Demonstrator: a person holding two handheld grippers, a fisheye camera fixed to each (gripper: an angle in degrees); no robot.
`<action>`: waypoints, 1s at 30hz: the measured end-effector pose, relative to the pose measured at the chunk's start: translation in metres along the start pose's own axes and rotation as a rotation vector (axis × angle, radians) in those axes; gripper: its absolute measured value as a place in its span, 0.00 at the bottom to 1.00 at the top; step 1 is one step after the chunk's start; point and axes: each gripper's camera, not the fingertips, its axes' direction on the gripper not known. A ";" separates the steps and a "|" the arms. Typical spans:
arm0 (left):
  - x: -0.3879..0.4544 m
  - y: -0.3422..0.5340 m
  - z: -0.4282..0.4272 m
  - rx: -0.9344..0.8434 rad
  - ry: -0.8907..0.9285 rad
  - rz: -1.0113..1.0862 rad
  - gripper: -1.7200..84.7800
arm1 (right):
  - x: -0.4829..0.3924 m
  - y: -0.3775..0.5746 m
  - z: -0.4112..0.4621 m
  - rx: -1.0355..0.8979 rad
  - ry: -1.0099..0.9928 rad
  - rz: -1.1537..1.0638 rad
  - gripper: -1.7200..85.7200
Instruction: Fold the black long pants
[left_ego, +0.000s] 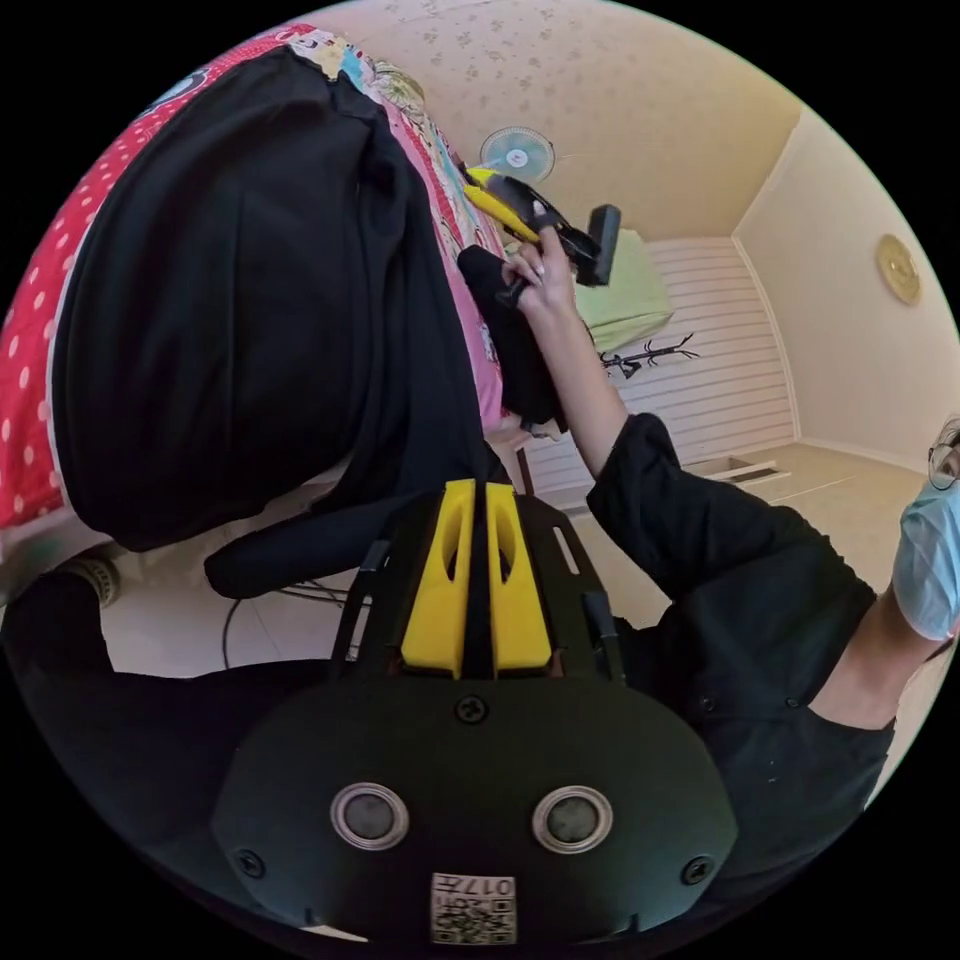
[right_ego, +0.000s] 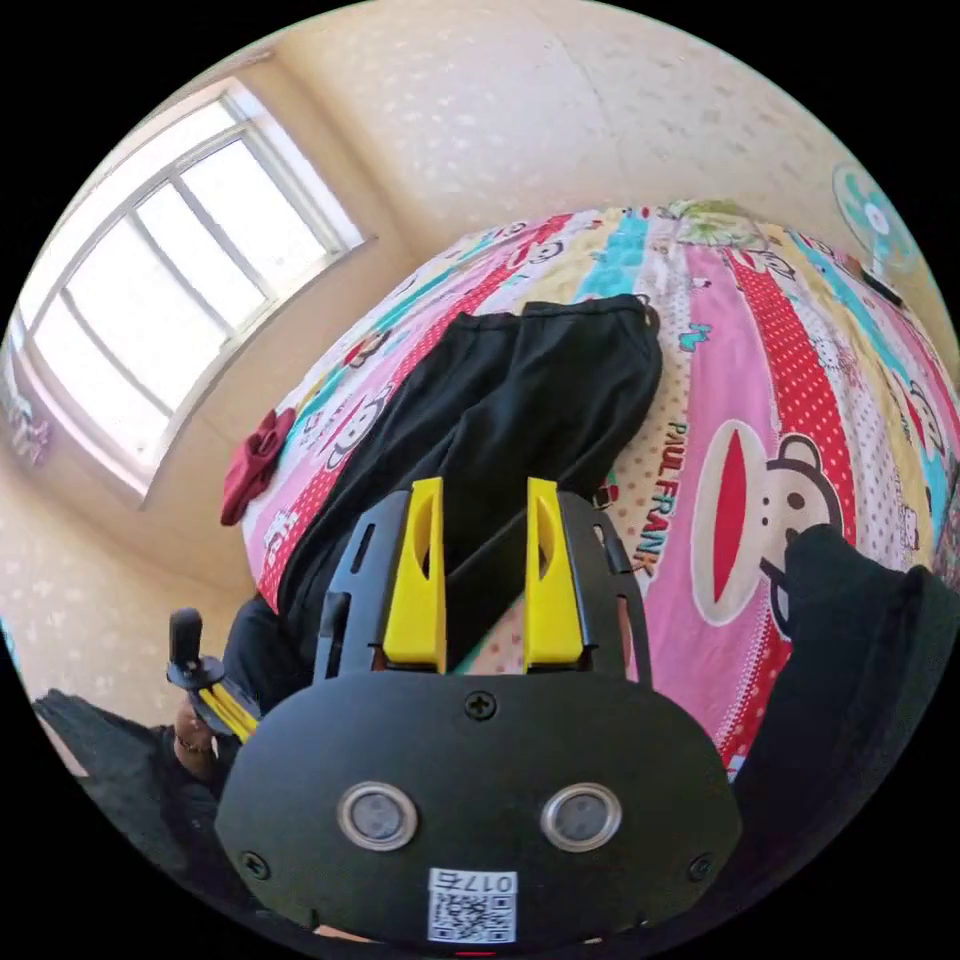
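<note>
The black long pants (left_ego: 250, 300) lie lengthwise on a cartoon-print bedsheet (left_ego: 30, 330), and one leg end droops over the bed's edge. My left gripper (left_ego: 479, 488) is at that edge, its yellow jaws pressed together on the black cloth. In the right gripper view the pants (right_ego: 520, 400) run from the waistband down to the bed's edge. My right gripper (right_ego: 484, 490) hovers over them with jaws apart, and a black strip of the pants shows in the gap. A hand holds the right gripper (left_ego: 545, 225) above the bed. The left gripper (right_ego: 215, 690) sits low by the hanging leg.
A second dark garment (right_ego: 850, 640) lies on the sheet (right_ego: 740, 400) near the edge. A red cloth (right_ego: 255, 460) rests near the window (right_ego: 170, 280). A fan (left_ego: 516, 153) stands behind the bed. The person's black sleeve (left_ego: 740, 600) crosses the left gripper view. Cables (left_ego: 300, 595) lie on the floor.
</note>
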 end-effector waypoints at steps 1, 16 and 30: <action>0.002 0.000 -0.004 -0.003 0.015 0.005 0.02 | 0.024 -0.027 0.013 -0.003 0.024 0.104 0.17; -0.011 0.009 -0.051 0.079 0.155 -0.065 0.02 | 0.054 -0.117 0.037 0.180 -0.023 0.317 0.04; -0.024 0.057 -0.120 0.268 -0.100 -0.293 0.02 | -0.147 -0.164 0.171 -0.038 -0.291 0.015 0.05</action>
